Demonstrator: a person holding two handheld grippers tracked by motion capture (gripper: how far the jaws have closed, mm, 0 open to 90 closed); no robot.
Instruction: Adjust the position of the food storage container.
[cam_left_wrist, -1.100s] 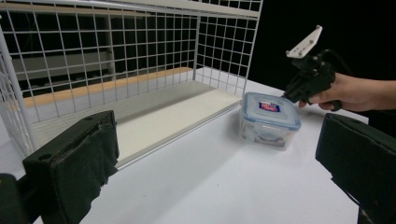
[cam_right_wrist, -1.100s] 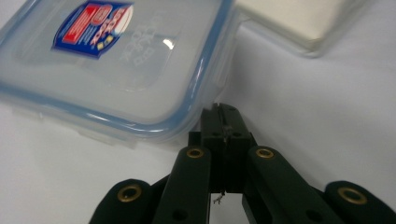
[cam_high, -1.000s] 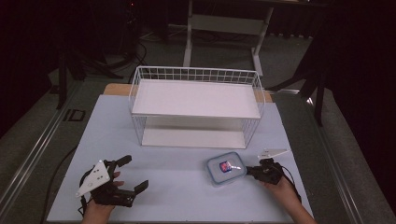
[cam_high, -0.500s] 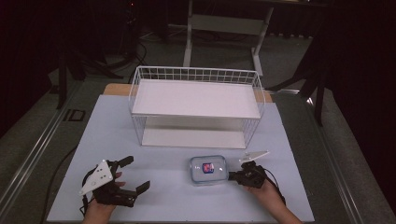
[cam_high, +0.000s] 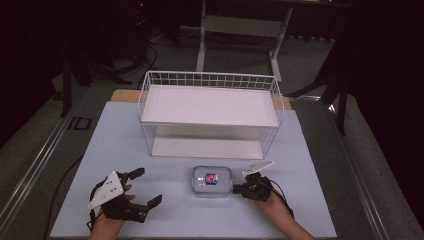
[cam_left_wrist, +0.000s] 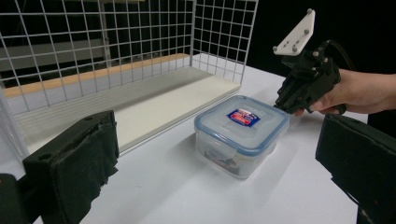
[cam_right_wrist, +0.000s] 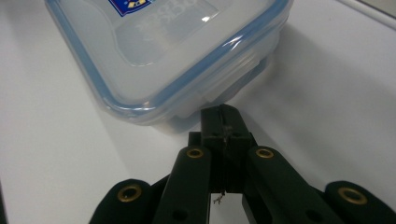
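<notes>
The right gripper (cam_high: 239, 189), jaws pressed together, touched the lidded container's (cam_high: 212, 180) edge.
The container sat on the table (cam_high: 310, 165) before the wire rack (cam_high: 210, 112); the left gripper (cam_high: 144, 187) rested apart, jaws spread wide.

A dark lab: white table (cam_high: 320, 150), stands (cam_high: 345, 85), floor cables (cam_high: 145, 50).

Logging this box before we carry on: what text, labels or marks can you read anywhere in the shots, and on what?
Sticker on box lid: red and blue, print too small to read.
Embossed lettering on lid: too faint to read.
Black mark on floor left of table: looks like "ID", unsure.
</notes>
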